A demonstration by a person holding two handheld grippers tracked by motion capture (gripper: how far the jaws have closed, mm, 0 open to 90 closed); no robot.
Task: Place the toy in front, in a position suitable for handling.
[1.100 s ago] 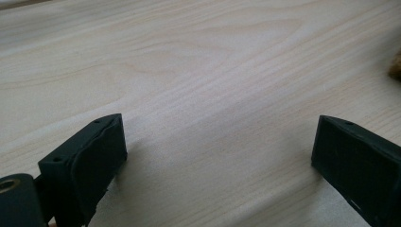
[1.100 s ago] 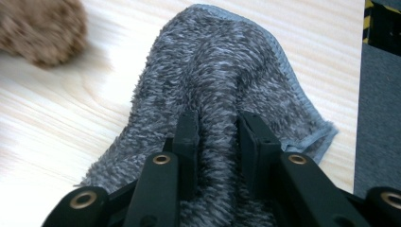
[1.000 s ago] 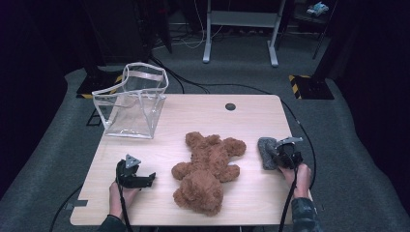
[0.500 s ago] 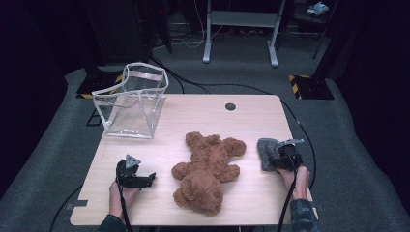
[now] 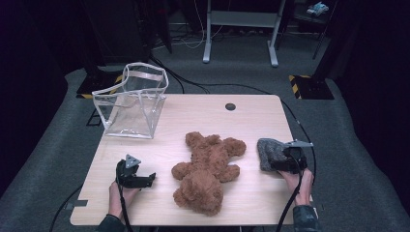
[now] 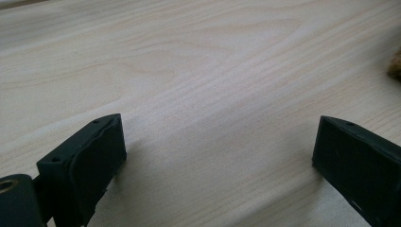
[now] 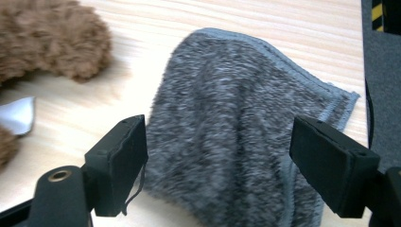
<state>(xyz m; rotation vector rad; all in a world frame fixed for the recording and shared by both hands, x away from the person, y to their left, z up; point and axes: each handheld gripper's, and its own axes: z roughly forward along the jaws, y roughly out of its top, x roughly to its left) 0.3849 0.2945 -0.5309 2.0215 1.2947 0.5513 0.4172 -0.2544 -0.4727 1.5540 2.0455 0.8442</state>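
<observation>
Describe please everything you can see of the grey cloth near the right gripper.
The grey cloth is a small, fuzzy, mottled piece with a stitched lighter hem along its edge. It lies bunched and humped on the table, near its right edge, just right of the teddy bear and apart from it. The right gripper has just been opening; its jaws now stand wide on both sides of the cloth, not pressing it.
</observation>
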